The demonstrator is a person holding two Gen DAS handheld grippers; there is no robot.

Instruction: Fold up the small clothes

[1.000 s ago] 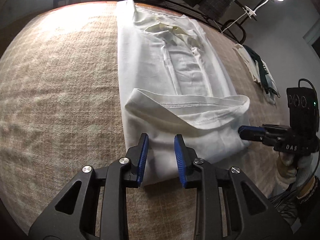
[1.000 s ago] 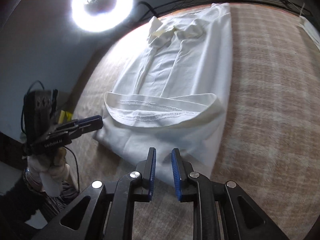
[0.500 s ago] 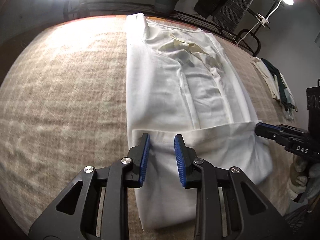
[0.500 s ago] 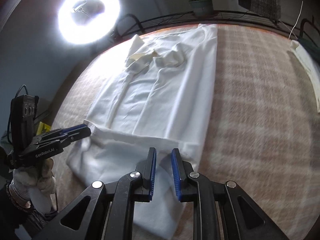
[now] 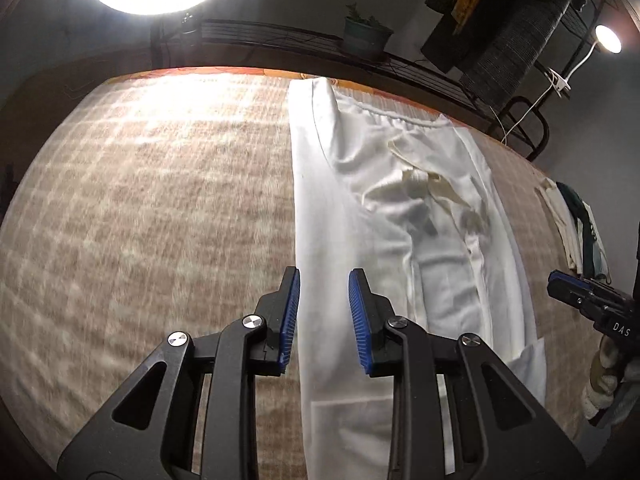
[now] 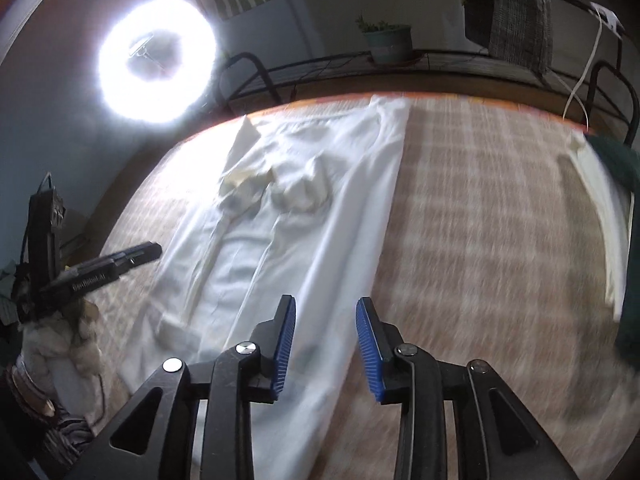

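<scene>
A white collared shirt [image 5: 360,216] lies lengthwise on the plaid table cover, sides folded in to a long strip, collar at the far end. It also shows in the right wrist view [image 6: 320,216]. My left gripper [image 5: 323,316] is open and empty over the shirt's left edge near the lower half. My right gripper [image 6: 326,344] is open and empty over the shirt's right edge. Each gripper appears in the other's view, the right [image 5: 580,296] and the left [image 6: 120,260], beside the shirt.
The plaid beige cover [image 5: 140,220] spreads wide to the left of the shirt. Other folded clothes [image 5: 580,224] lie at the table's right edge. A ring light [image 6: 156,72], a black rack with a potted plant [image 5: 366,38] and a lamp stand behind the table.
Both grippers have moved forward along the shirt from its near hem toward the middle. The folded-up hem has flattened. The right gripper's jaws have widened.
</scene>
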